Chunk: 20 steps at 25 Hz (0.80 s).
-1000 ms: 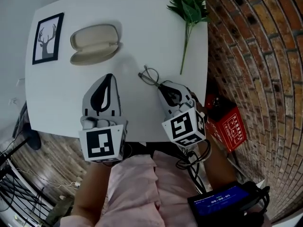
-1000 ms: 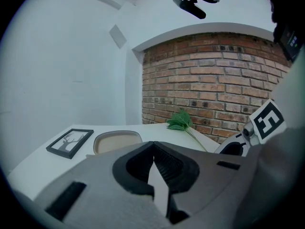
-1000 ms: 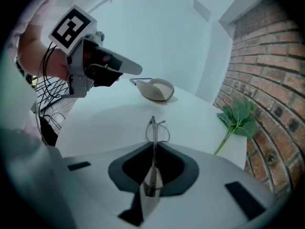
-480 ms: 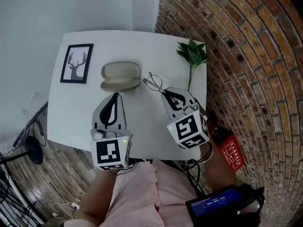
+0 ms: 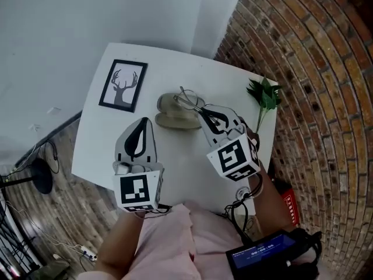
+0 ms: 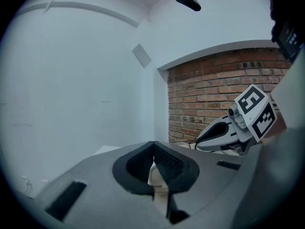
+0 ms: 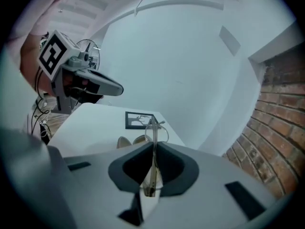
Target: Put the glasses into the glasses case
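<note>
The thin wire-rimmed glasses hang in the air over the open beige glasses case, which lies on the white table. My right gripper is shut on one temple arm; in the right gripper view the glasses stick out beyond its jaws, with the case just below. My left gripper hovers to the left of the case, shut and holding nothing, its tips meeting in the left gripper view.
A framed deer picture lies at the table's far left. A green plant sprig lies by the right edge, next to the brick wall. A red box sits on the floor at right.
Both grippers have risen and moved forward. The glasses have left the tabletop in the right gripper and now hang over the case. The head view has swung toward the wall.
</note>
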Tool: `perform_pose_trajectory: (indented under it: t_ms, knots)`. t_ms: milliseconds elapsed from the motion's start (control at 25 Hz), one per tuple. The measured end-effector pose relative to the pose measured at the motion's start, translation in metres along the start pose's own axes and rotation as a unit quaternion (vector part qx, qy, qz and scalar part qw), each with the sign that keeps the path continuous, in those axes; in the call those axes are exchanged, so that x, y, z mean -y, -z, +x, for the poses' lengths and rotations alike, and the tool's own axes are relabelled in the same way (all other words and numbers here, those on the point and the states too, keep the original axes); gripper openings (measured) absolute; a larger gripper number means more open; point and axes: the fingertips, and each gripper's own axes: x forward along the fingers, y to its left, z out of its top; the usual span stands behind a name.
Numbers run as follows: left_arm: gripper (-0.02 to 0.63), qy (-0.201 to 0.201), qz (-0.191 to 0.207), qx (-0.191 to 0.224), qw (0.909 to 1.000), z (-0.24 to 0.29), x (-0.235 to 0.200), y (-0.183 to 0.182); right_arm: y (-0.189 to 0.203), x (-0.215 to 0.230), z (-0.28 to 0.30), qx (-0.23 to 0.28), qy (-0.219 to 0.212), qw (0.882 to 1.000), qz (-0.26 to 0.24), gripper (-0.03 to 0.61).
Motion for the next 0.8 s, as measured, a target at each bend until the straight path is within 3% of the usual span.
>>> perform_pose_trajectory:
  t_ms: [320, 800]
  knots:
    - [0.008, -0.005, -0.019, -0.037, 0.9991, 0.020, -0.039, 0.039, 0.015, -0.042, 0.054, -0.028, -0.093, 0.995, -0.014, 0.028]
    - [0.009, -0.027, -0.051, -0.074, 0.9956, 0.027, -0.063, 0.077, 0.044, -0.067, 0.081, -0.058, -0.146, 0.987, -0.041, 0.028]
